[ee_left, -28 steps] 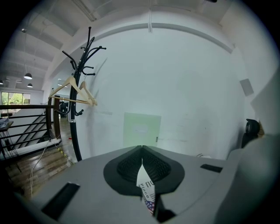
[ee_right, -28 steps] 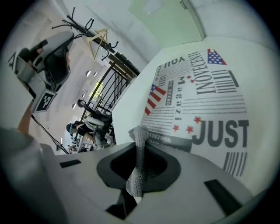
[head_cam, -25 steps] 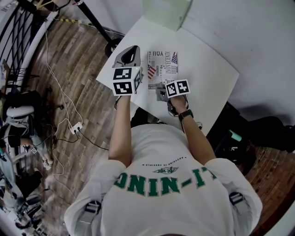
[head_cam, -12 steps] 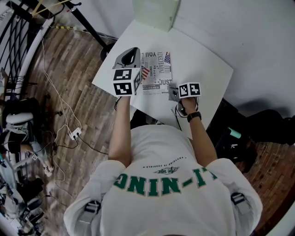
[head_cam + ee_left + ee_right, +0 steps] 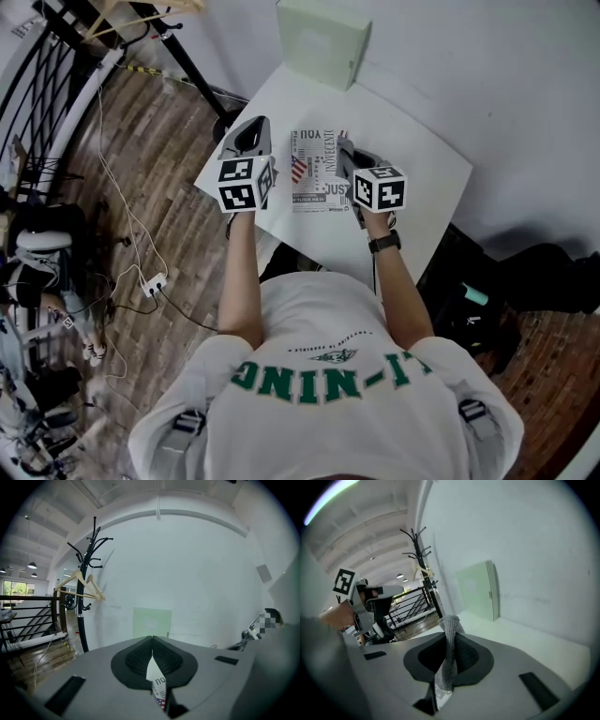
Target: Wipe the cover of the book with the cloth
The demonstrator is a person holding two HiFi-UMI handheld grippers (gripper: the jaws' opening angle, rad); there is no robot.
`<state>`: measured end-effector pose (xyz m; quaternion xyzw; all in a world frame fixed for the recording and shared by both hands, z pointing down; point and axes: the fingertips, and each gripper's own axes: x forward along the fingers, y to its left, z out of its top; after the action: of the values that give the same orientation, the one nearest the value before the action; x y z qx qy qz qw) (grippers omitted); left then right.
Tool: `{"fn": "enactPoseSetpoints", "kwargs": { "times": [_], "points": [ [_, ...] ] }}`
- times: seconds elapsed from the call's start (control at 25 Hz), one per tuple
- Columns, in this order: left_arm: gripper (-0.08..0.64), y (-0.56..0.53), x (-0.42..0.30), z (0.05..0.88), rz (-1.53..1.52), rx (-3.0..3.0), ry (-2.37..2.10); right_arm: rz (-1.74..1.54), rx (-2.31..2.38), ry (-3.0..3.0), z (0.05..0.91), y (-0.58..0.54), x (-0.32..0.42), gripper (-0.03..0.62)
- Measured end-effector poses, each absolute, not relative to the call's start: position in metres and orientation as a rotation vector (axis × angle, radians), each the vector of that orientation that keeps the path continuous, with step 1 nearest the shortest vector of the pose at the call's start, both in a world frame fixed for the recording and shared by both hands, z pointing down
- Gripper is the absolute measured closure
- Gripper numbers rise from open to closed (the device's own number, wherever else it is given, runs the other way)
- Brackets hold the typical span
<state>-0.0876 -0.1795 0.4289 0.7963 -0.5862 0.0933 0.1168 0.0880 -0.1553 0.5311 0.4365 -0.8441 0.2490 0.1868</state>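
1. Cloth [image 5: 448,654] is pinched tight between the closed jaws of the right hand-held gripper [image 5: 345,153], so the wiping tool is already in hand.
2. We find the book [image 5: 314,176] lying flat on the white table [image 5: 422,159], towards our near edge, between the two grippers. A pale green box [image 5: 323,37] stands well beyond it.
3. The left hand-held gripper [image 5: 152,644] is closed too. A printed sliver of the book shows between its pads, so we judge that it grips the book's left edge to steady it.
4. The right hand-held gripper hangs over the right part of the cover. We judge the wiping to be under way rather than finished. No view shows how much of the cover has been covered, and we see no dirt on it to go by.
5. Half a second ago the right hand-held gripper sat off the book's near right corner. A second ago it was on the near edge. Now it has travelled further up the right side. The left one has stayed at the left edge throughout.
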Motion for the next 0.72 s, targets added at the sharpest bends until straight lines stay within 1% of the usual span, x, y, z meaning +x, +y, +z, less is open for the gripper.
{"fn": "enactPoseSetpoints", "kwargs": {
  "times": [0.12, 0.36, 0.6, 0.72],
  "points": [
    [0.546, -0.18, -0.098, 0.415, 0.237, 2.318, -1.756, 0.488, 1.308, -2.489, 0.468, -0.17, 0.084, 0.551],
    [0.546, -0.178, -0.079, 0.376, 0.185, 2.418, -1.771, 0.276, 1.513, -2.606, 0.386, -0.182, 0.093, 0.549],
    [0.546, -0.178, -0.065, 0.351, 0.18, 2.475, -1.788, 0.031, 1.702, -2.523, 0.343, -0.184, 0.107, 0.551],
    [0.546, -0.179, -0.064, 0.346, 0.173, 2.479, -1.789, -0.011, 1.751, -2.482, 0.336, -0.185, 0.112, 0.551]
  ]
}}
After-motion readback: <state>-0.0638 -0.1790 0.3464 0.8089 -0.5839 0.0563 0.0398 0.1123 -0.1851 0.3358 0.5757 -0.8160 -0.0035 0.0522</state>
